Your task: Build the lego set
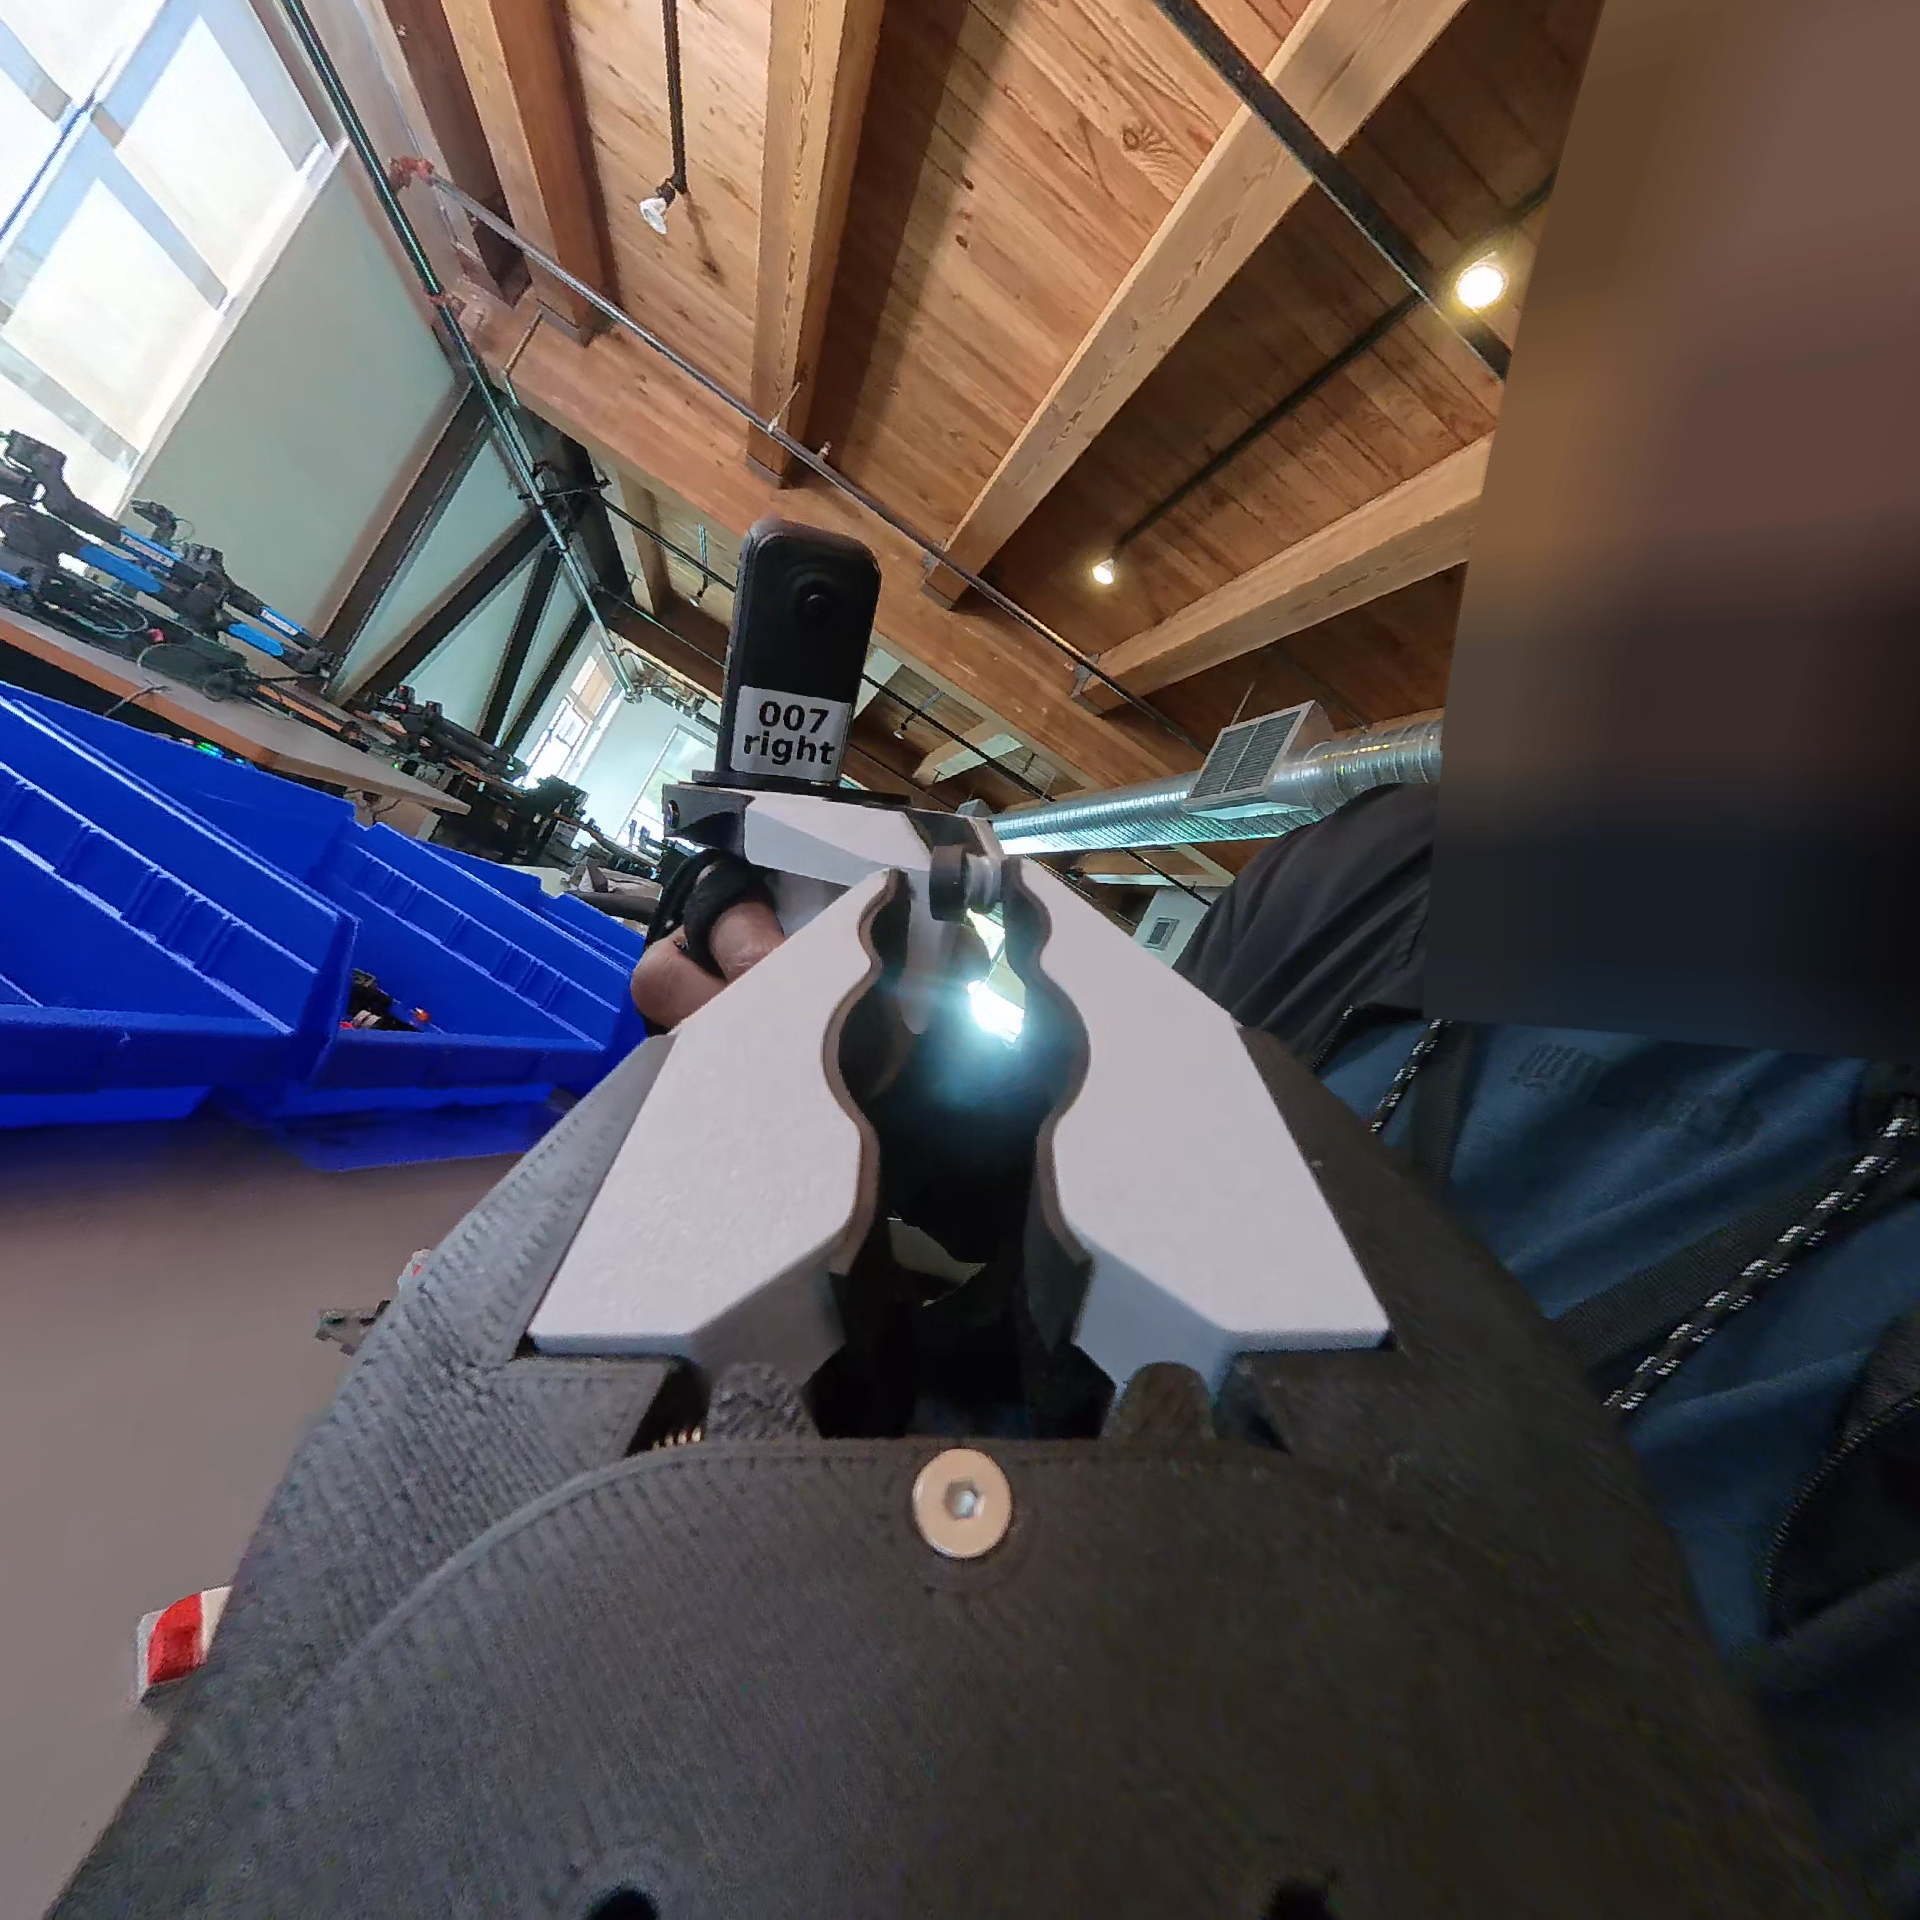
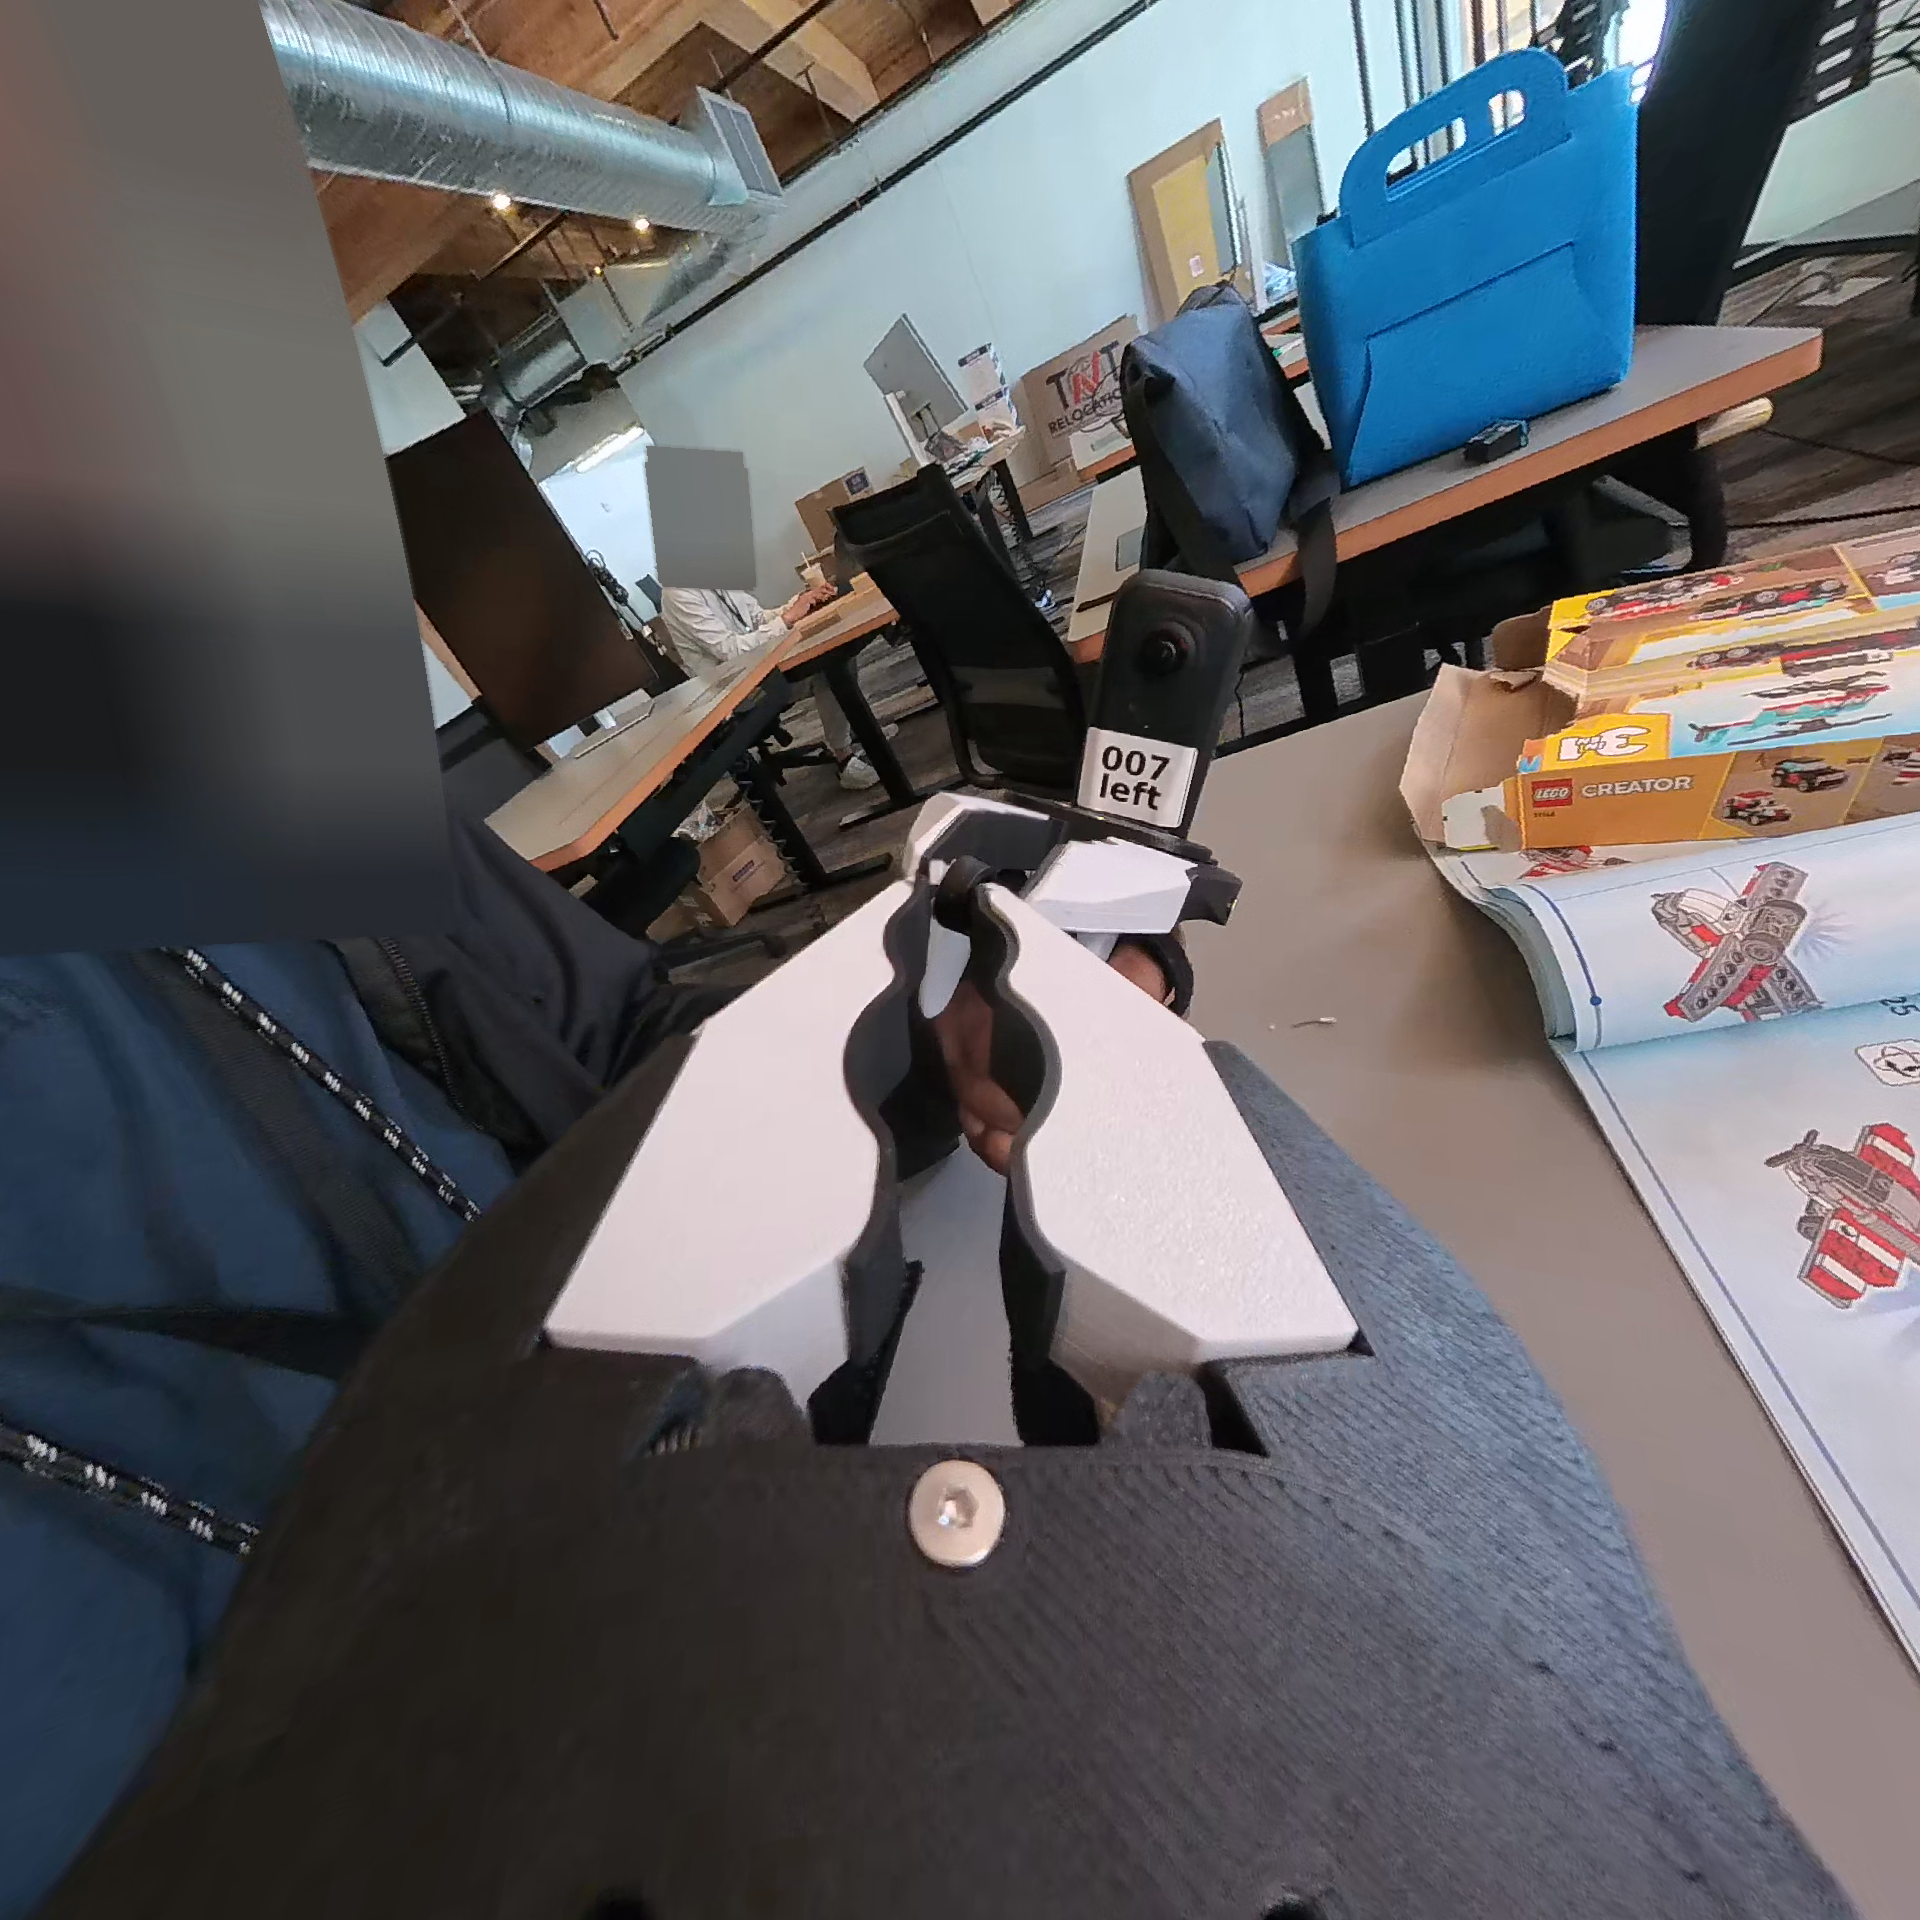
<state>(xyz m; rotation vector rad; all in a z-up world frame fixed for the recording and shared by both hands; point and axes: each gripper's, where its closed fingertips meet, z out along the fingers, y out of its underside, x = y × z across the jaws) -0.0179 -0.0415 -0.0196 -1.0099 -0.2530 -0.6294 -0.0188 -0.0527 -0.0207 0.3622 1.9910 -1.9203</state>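
My two grippers meet tip to tip above the grey table [image 2: 1351, 935]. In the left wrist view my left gripper [image 1: 953, 883] has its white fingers nearly closed on a small black round lego piece [image 1: 948, 881] with a grey part beside it. The right gripper's body with its black camera [image 1: 800, 665] faces me just behind it. In the right wrist view my right gripper [image 2: 951, 896] is likewise closed on the small black piece [image 2: 956, 881], with the left gripper [image 2: 1081, 883] opposite. A red and white lego piece [image 1: 177, 1647] lies on the table.
Blue bins [image 1: 208, 935] holding small parts stand at the left in the left wrist view. The open instruction booklet [image 2: 1714, 1039] and the yellow lego box [image 2: 1714, 748] lie to the right in the right wrist view. The person's blue jacket [image 2: 156, 1247] is close by.
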